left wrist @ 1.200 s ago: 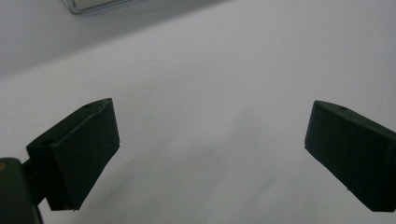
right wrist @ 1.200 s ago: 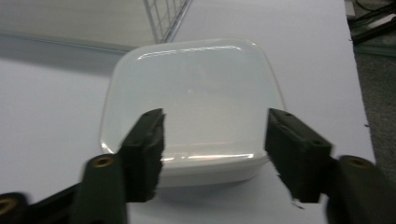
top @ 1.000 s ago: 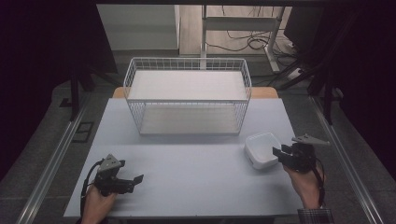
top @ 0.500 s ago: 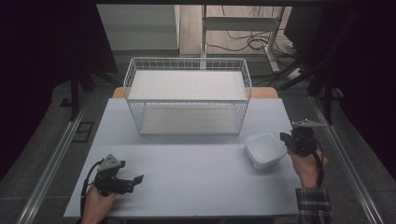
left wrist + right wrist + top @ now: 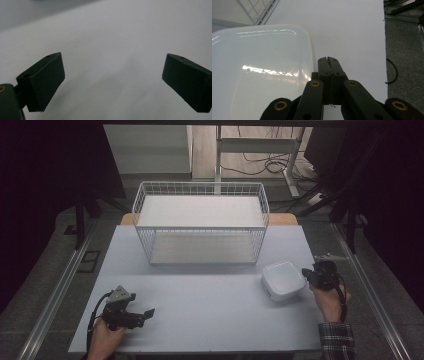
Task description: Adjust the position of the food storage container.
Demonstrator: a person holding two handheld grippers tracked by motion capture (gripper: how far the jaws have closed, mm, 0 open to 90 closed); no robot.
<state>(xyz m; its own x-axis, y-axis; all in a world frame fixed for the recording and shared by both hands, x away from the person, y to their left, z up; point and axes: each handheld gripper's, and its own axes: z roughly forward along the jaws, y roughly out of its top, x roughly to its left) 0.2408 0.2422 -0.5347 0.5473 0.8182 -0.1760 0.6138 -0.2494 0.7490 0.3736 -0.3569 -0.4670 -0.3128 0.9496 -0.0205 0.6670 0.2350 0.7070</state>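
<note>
The white plastic container (image 5: 283, 280) sits near the right edge of the desk (image 5: 210, 295), just in front of the wire basket's right front corner. It is square with rounded corners, smooth and glossy, and slightly translucent; in the right claw view its surface (image 5: 262, 67) catches streaks of overhead light. It looks light and rigid, the sort of thing that would slide if nudged.

The right claw (image 5: 314, 276) lies just beside the container's right side, its jaws pressed together with nothing between them. From the right claw view (image 5: 329, 62) the closed tips run alongside the container's rim; whether they touch it I cannot tell. Held shut and low, it seems placed to push or steady the container rather than grasp it.

Behind stands the wire basket (image 5: 200, 222), a white-coated open grid, rectangular, with a flat pale floor, at the desk's far middle.

The left claw (image 5: 142, 316) rests by the near left corner, its jaws spread wide over bare matte desk (image 5: 112, 50), apparently waiting.
</note>
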